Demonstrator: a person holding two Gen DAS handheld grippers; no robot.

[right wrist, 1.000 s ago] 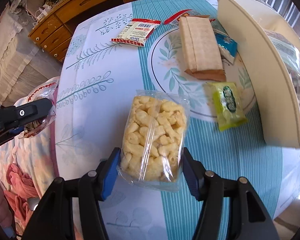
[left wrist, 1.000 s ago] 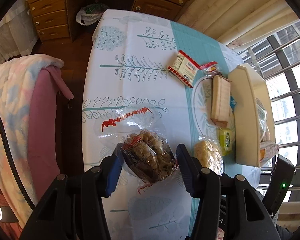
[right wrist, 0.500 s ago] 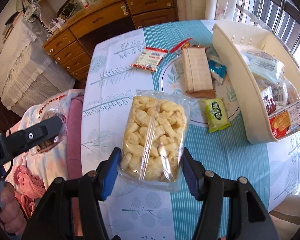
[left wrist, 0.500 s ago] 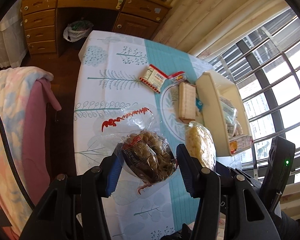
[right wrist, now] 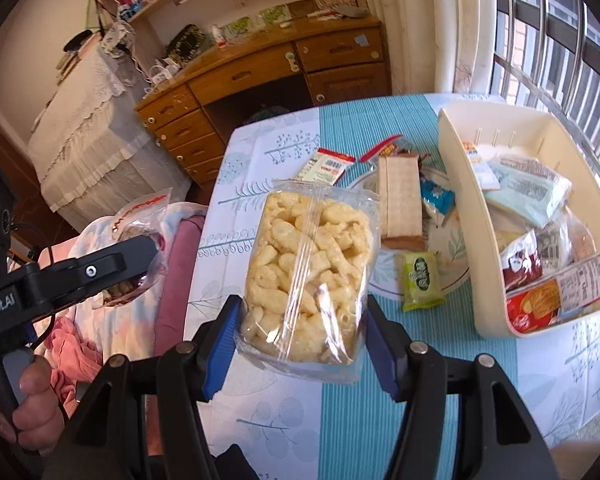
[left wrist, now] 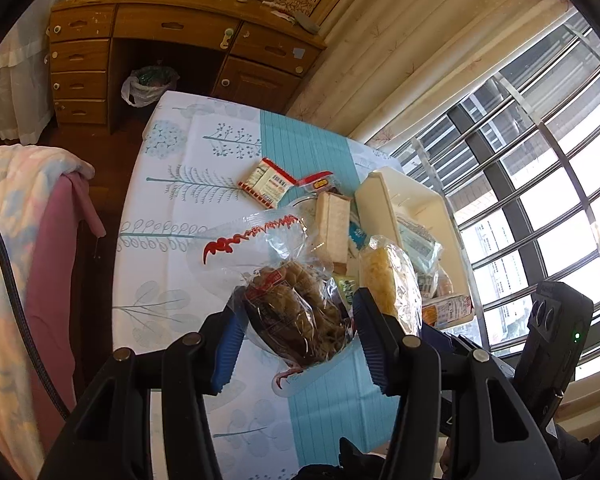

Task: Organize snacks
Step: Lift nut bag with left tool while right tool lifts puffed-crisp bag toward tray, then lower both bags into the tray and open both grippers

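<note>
The right gripper (right wrist: pixel 300 320) clamps the puffed-corn bag (right wrist: pixel 310 272) at frame centre, and the left gripper (left wrist: pixel 296 332) pinches the brown-snack bag (left wrist: pixel 296 308). Both hang above the table. Carry each over the cream bin (right wrist: pixel 466 200) at the right, lowering past its rim before loosening, gently, so the puffs aren't crushed.

Table (right wrist: pixel 340 420) with white leaf-print cloth and a teal striped band down the middle. Round floral plate (right wrist: pixel 456 276) on the band; on it a tan wafer pack (right wrist: pixel 400 200), a blue packet (right wrist: pixel 438 196) at its 3 o'clock and a green packet (right wrist: pixel 422 280) over the rim at 6 o'clock. Red-white packet (right wrist: pixel 328 166) at the plate's 10 o'clock, directly on the cloth. Red-edged wrapper (right wrist: pixel 384 148) at 12 o'clock. Cream bin (right wrist: pixel 464 184) full of snack packs at 3 o'clock, touching the plate.
</note>
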